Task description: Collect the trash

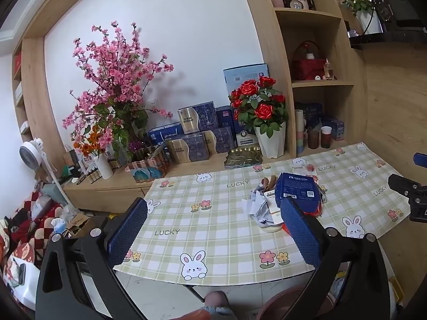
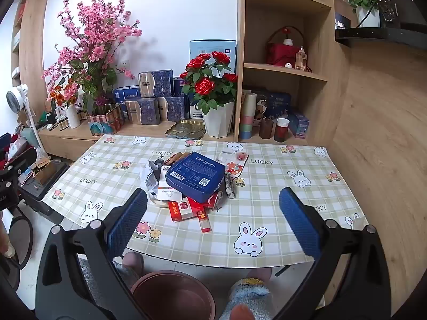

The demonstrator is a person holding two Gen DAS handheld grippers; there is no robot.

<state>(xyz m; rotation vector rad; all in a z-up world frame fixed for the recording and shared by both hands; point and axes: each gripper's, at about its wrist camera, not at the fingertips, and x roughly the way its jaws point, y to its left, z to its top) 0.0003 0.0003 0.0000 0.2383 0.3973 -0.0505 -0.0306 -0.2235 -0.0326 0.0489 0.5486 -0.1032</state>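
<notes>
Left gripper: I see my left gripper [image 1: 213, 229] spread as wide as it goes, nothing between its blue pads, hanging over the near edge of the surface [image 1: 221, 229].
Right gripper: my right gripper [image 2: 213, 221] is likewise fully spread and holds nothing, tilted down toward the surface.
Trash pile: the trash pile [image 2: 192, 184] lies on the checked cloth just ahead of my right gripper, slightly toward its left finger; from my left gripper it sits ahead and to the right, partly behind the right finger.
Blue box: a blue coffee box [image 2: 194, 176] lies on top of the pile, tilted.
Red packet: a red packet [image 2: 182, 209] sticks out of the pile's near side, closest to my right gripper.
Lighter: an orange lighter [image 2: 204, 221] lies just beside the red packet, between my right gripper's fingers.
Papers: crumpled paper and wrappers [image 1: 260, 205] sit on the pile's left side.
Bin: a brown bin [image 2: 173, 296] stands on the floor below my right gripper, under the surface's near edge.
</notes>
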